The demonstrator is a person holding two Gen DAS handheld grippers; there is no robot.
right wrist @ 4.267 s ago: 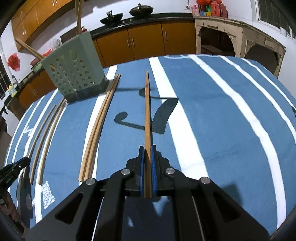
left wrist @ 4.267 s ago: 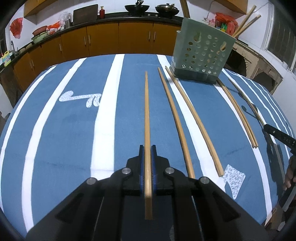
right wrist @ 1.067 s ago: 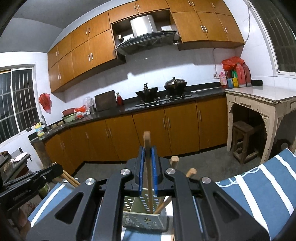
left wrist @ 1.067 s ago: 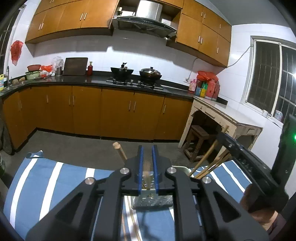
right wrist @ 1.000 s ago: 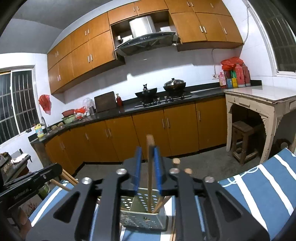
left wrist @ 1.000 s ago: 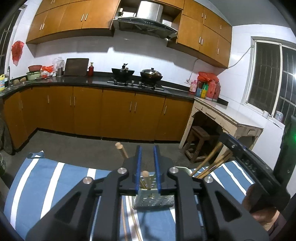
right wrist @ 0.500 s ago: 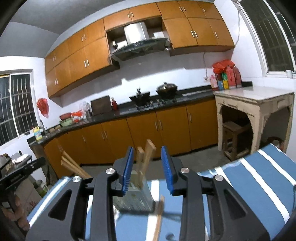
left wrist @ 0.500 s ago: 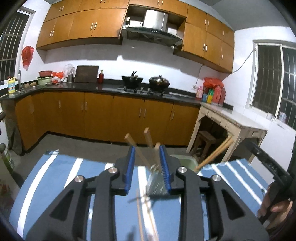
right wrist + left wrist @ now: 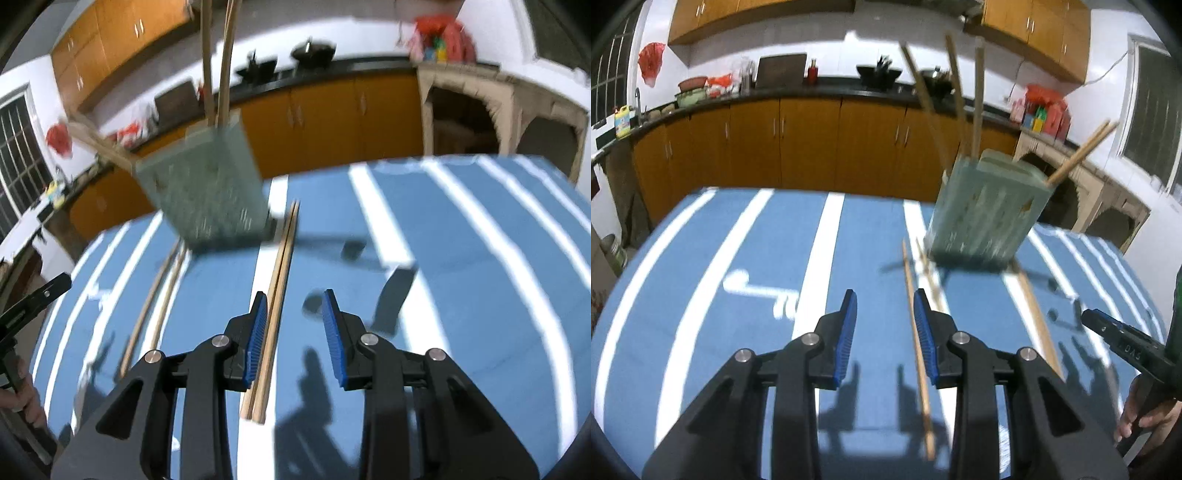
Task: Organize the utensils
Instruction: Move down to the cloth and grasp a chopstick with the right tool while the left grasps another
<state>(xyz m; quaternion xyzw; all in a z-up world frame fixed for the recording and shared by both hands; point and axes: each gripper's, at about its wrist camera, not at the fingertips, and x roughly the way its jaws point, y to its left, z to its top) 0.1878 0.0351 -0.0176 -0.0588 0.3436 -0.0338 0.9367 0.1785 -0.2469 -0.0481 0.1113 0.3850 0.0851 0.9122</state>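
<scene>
Left hand-held gripper (image 9: 884, 325) opening and empty, right hand-held gripper (image 9: 293, 325) parted, empty, above chopsticks (image 9: 275, 306)

- Left gripper (image 9: 885, 334) and right gripper (image 9: 294, 334), earlier clamping one chopstick each, now gape empty.
- Those sticks now stand in the green holder (image 9: 988, 210).
- Both grippers sit lower, facing the holder.

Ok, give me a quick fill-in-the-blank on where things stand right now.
1. The holder with upright chopsticks is pale ____ plastic.
2. Both the left gripper and right gripper hold ____.
3. The pair of chopsticks by the right gripper lies on the ____ cloth.
4. In the left view, a loose chopstick lies beside the gripper's ____ finger.

Missing words: green; nothing; striped; right
</scene>
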